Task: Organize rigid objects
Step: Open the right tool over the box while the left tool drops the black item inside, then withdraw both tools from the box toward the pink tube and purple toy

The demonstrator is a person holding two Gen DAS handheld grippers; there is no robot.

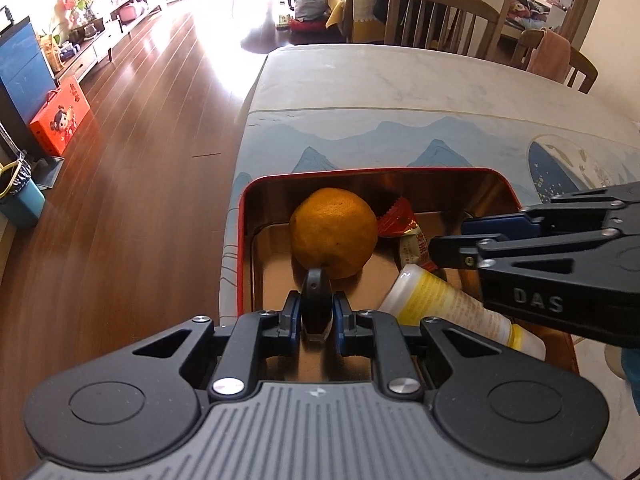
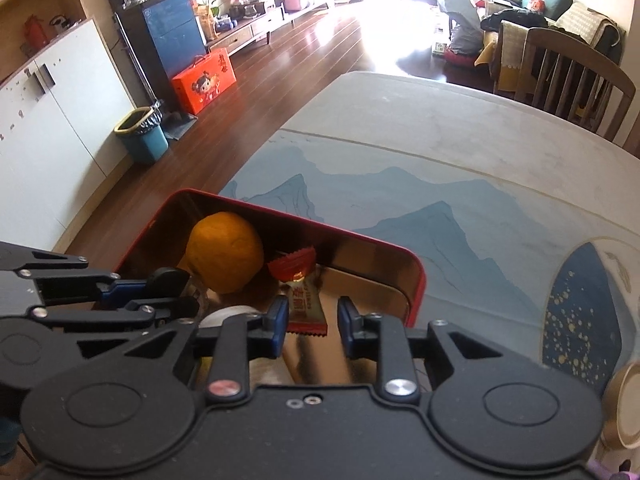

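Note:
A red-rimmed tin box [image 1: 256, 184] with a shiny inside sits at the table's near left corner. It holds an orange [image 1: 333, 229], a red snack packet [image 1: 404, 232] and a white and yellow tube [image 1: 444, 308]. My left gripper [image 1: 316, 312] is shut on a small black object [image 1: 316, 300] above the box, just in front of the orange. My right gripper [image 2: 313, 320] is open over the box [image 2: 416, 280], its jaws either side of the snack packet [image 2: 306, 304]. The orange also shows in the right wrist view [image 2: 226, 258].
The table [image 1: 400, 88] carries a blue mountain-print mat [image 2: 400, 208]. Wooden chairs [image 1: 440, 16] stand at its far side. A gold-rimmed dish [image 2: 624, 408] lies at the right edge. A teal bin [image 2: 142, 136] and an orange gift box [image 2: 204, 80] stand on the wood floor to the left.

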